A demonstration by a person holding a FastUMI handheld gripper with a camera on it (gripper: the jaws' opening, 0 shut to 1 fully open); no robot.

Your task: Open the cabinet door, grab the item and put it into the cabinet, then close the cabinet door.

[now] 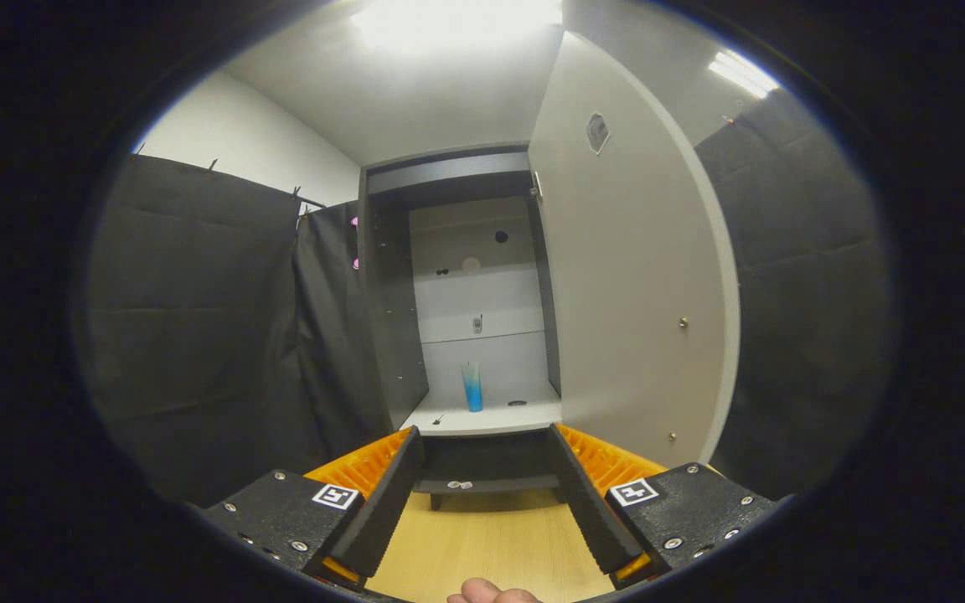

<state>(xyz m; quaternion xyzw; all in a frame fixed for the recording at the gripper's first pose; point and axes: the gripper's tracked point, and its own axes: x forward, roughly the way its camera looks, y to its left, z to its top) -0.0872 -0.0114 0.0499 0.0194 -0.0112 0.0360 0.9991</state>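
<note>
Cabinet door point(633, 276) stands open, blue tumbler point(472, 387) upright on the cabinet shelf point(491, 416) beyond the gripper point(482, 494), its fingers apart, holding nothing.

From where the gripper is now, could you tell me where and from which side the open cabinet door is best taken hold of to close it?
Probably at the cabinet door's free vertical edge, the curved right-hand one, away from the hinge side by the cabinet. Approach from the right, one finger on each face of the thin panel. The gripper is open and empty, and the blue cup already stands inside on the shelf.
</note>
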